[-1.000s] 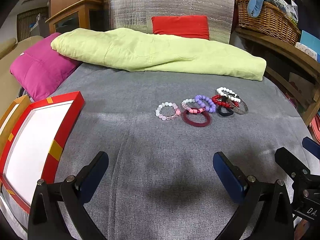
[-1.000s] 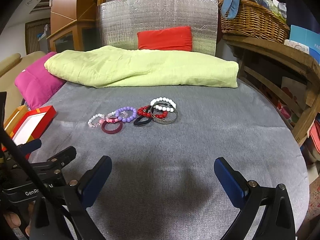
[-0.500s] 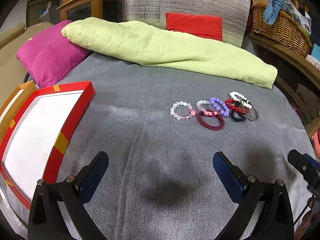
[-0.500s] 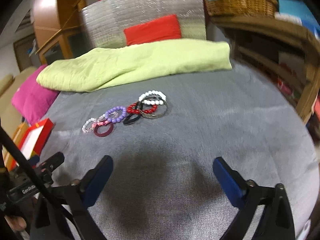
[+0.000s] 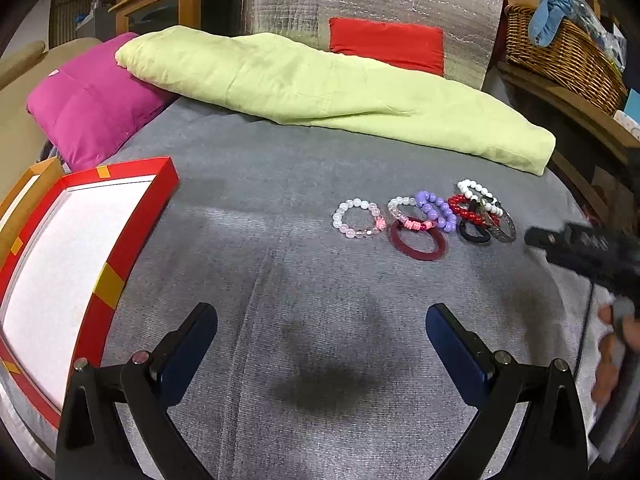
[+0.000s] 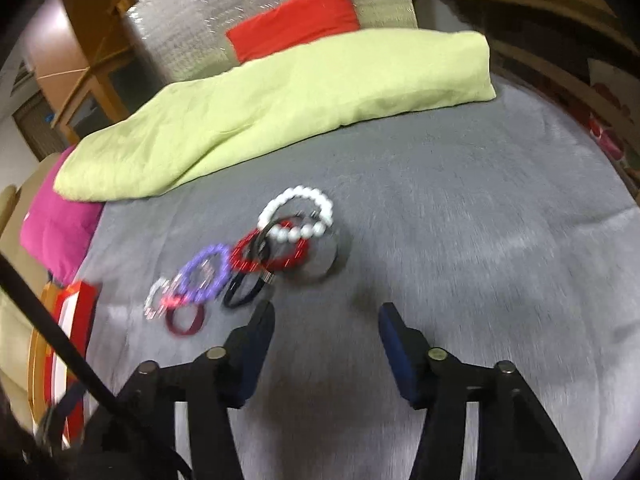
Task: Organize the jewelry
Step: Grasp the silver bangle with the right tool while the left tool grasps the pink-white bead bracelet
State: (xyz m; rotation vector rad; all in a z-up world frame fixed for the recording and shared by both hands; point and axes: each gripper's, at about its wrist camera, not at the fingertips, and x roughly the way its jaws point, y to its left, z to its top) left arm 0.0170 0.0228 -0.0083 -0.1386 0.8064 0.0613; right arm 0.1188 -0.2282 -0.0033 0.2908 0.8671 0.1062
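Note:
A row of bracelets lies on the grey bedspread: a pale pink bead bracelet (image 5: 357,218), a dark red bangle (image 5: 417,241), a purple bead bracelet (image 5: 435,210), a red bead bracelet (image 5: 466,210), a black band (image 5: 474,234), a white bead bracelet (image 5: 478,194) and a glittery grey bangle (image 5: 505,229). My left gripper (image 5: 321,334) is open and empty, well short of them. My right gripper (image 6: 327,320) is open and empty, just short of the white bead bracelet (image 6: 298,216), red bracelet (image 6: 272,252) and grey bangle (image 6: 320,260). The right wrist view is blurred.
An open red box with a white lining (image 5: 68,248) sits at the left edge, also in the right wrist view (image 6: 70,320). A lime quilt (image 5: 320,92), a magenta pillow (image 5: 88,108) and a red cushion (image 5: 386,42) lie behind. A wicker basket (image 5: 560,56) stands on a shelf at right.
My right gripper has moved forward and down toward the right end of the bracelet row, its jaws narrower than before. My left gripper has shifted slightly; the bracelets have not moved.

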